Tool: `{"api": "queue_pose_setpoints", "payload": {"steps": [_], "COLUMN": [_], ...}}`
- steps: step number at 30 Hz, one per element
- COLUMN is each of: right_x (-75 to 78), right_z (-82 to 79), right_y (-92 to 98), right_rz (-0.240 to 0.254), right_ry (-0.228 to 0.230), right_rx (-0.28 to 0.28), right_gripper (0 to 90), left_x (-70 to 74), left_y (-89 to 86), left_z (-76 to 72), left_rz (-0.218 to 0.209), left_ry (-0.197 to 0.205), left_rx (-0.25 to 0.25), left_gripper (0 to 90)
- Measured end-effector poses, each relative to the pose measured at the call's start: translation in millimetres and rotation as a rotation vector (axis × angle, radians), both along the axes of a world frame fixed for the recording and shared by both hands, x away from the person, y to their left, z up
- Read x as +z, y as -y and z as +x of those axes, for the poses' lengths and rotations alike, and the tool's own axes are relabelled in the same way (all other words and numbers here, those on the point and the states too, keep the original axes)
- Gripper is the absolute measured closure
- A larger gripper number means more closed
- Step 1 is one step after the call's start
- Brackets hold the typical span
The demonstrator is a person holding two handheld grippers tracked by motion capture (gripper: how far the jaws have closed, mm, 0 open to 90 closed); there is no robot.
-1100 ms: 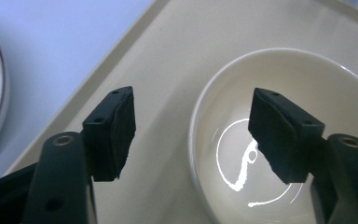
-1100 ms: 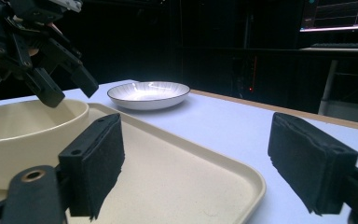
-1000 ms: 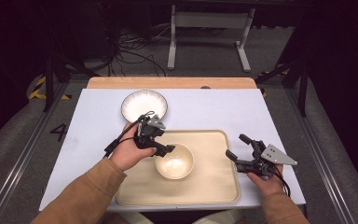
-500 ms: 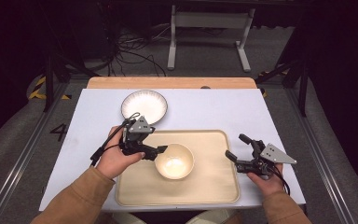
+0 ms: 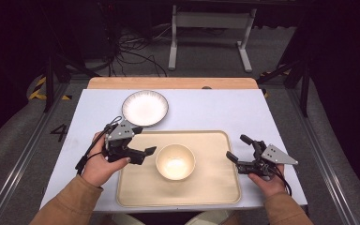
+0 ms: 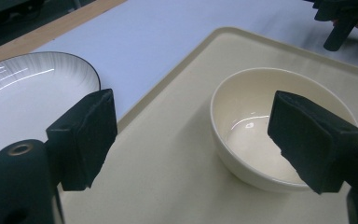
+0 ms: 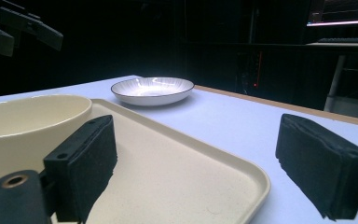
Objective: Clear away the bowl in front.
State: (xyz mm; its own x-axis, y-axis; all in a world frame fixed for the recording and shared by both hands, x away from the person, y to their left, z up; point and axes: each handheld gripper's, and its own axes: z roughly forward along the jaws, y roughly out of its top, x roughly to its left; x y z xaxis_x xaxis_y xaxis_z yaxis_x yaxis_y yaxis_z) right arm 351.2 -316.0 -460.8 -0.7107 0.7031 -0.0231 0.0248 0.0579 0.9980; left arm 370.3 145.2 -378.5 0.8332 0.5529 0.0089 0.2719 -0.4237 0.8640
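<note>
- The table (image 5: 206, 112) has a pale lavender-white top, with a strip of bare wood (image 5: 168, 83) along its far edge
- Grey carpet-like floor (image 5: 272, 51) around the table; metal rails (image 5: 14, 164) run along it at either side
- A tangle of black cables (image 5: 131, 51) lies on the floor beyond the table
- A white metal stand (image 5: 211, 28) with two legs is behind them
- Yellow-black hazard tape (image 5: 40, 89) marks the floor at left, and a painted "4" (image 5: 58, 132)
- The room behind is very dark; perhaps a monitor (image 7: 340, 14) glows at far right
</note>
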Motion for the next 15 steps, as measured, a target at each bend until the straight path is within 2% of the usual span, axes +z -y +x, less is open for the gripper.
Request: {"api": "queue_pose_setpoints", "payload": {"steps": [11, 15], "right_x": [0.1, 0.1], "right_z": [0.6, 0.4], "right_y": [0.7, 0.7], "right_rz": [0.001, 0.0], "right_ry": [-0.005, -0.006], "right_rx": [0.0, -0.001], "right_gripper": [12.0, 11.6], "left_x": [-7.1, -11.8], "left_y": [-24.4, -36.2], "left_z": [-6.9, -10.1], "left_rz": [-0.046, -0.075], "left_ry": [0.03, 0.043], "left_rx": [0.031, 0.052], "left_gripper": [12.7, 12.7]}}
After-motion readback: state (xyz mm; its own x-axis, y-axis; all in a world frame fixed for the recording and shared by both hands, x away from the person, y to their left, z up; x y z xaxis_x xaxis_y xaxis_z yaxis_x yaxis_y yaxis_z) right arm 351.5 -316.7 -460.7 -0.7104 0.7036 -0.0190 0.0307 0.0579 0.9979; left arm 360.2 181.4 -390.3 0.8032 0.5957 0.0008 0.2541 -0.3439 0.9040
